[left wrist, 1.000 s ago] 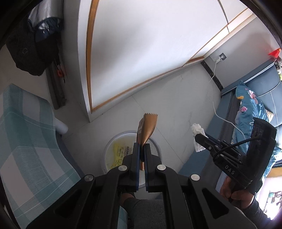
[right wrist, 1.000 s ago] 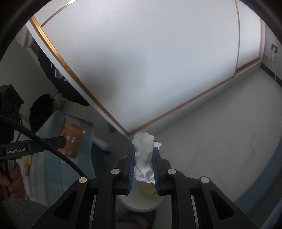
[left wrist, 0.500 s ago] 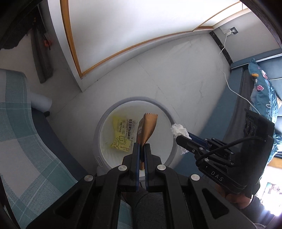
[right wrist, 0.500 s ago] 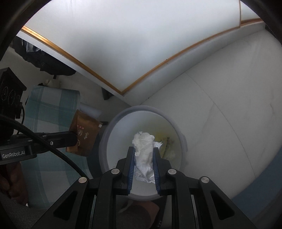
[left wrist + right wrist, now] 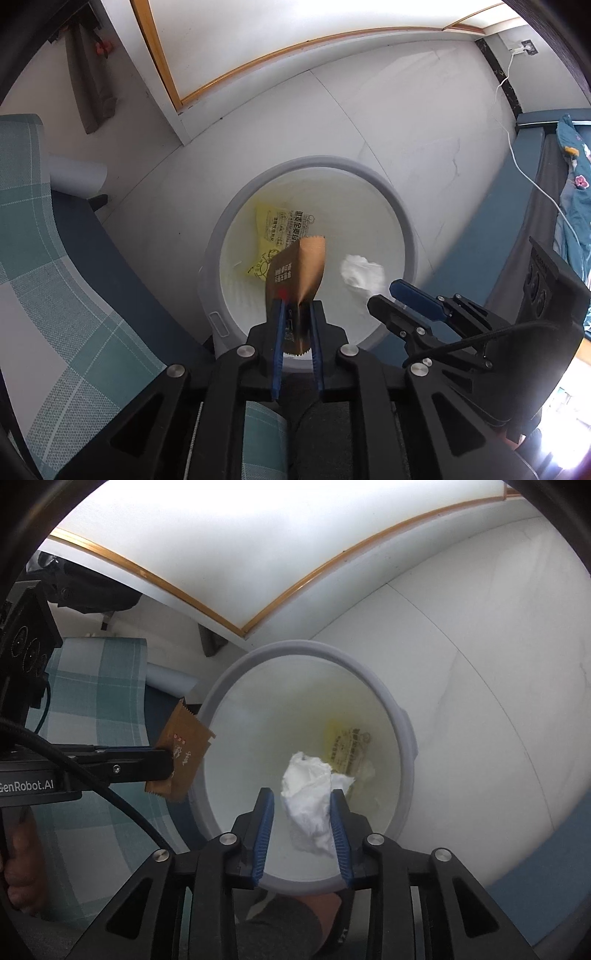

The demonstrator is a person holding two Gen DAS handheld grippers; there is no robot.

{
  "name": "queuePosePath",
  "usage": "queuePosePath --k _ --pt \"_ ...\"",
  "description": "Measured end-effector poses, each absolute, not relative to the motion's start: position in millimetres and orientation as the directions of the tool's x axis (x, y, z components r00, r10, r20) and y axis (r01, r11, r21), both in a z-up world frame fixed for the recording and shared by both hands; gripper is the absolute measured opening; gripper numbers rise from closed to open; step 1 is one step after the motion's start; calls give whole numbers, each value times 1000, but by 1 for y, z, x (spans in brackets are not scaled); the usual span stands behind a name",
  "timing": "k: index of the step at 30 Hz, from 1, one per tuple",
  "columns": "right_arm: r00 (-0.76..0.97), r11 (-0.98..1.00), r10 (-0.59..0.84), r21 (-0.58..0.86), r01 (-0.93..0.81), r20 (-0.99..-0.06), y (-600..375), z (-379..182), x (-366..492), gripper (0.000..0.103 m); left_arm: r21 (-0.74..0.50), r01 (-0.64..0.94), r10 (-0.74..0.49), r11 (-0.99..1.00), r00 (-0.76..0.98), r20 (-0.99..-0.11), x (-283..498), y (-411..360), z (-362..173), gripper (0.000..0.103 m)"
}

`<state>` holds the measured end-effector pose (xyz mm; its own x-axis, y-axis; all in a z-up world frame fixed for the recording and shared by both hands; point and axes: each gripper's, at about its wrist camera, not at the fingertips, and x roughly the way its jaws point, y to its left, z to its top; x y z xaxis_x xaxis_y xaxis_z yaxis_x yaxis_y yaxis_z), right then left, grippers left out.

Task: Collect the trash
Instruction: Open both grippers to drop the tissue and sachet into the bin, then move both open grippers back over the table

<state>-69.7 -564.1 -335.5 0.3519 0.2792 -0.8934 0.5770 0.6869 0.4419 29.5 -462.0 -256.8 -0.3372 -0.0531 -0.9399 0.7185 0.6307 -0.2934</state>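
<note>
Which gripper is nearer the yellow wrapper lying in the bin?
Left. The left gripper, brown packet between its jaws, hangs just beside the yellow wrapper. The right gripper hangs further off, over the bin.

Both tools pointed steeply down, side by side. The left tool [image 5: 297, 314] had just been opening, its jaws slightly apart. The right tool [image 5: 303, 805] had also been opening, jaws wider.

A pale tiled floor [image 5: 369, 122] carries everything. A white waste bin [image 5: 221, 317] stands on it. A white cable [image 5: 517, 155] trails across beside.
</note>
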Motion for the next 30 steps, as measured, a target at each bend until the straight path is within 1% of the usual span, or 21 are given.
queuePosePath --k 2,5,7,9,11,14,16,18,20,23,26,28,29,30 --pt "344 692 279 436 575 -896 -560 -336 -73 39 -297 715 -51 633 -344 -937 29 -462 -257 18" --pt "347 692 277 436 575 -896 -558 -335 -78 40 -302 711 -51 635 -351 -935 30 -462 -258 19" --pt "347 689 276 436 578 -896 -559 -333 -83 43 -296 714 -45 635 -348 -936 31 -461 -261 24" --pt "346 688 271 432 583 -898 -560 -332 -86 45 -307 708 -56 636 -354 -933 33 -460 -261 40" --pt "347 687 263 427 587 -900 -563 -328 -92 46 -313 710 -72 631 -347 -935 35 -461 -258 47" --pt "359 687 252 428 588 -899 -565 -323 -95 47 -309 721 -87 621 -328 -941 35 -461 -249 50" --pt "370 684 238 425 593 -898 -570 -317 -98 50 -277 738 -83 616 -288 -954 35 -461 -243 53" --pt "386 680 226 429 595 -894 -574 -310 -100 51 -220 763 -73 608 -222 -972 34 -457 -236 64" --pt "404 679 210 430 595 -890 -578 -300 -102 51 -196 772 -87 604 -180 -980 33 -455 -225 67" --pt "430 684 181 428 591 -884 -581 -285 -105 54 -191 774 -122 603 -147 -982 35 -447 -208 68" --pt "456 689 151 424 588 -877 -584 -267 -105 56 -155 786 -159 598 -73 -985 33 -440 -187 69" --pt "475 694 127 421 584 -870 -586 -253 -107 61 -129 790 -177 600 -26 -984 32 -435 -173 70" --pt "484 698 112 415 584 -868 -587 -245 -108 62 -116 787 -191 606 3 -982 32 -431 -163 72" --pt "489 701 98 409 584 -867 -588 -239 -108 64 -101 783 -197 613 28 -980 32 -429 -158 77"
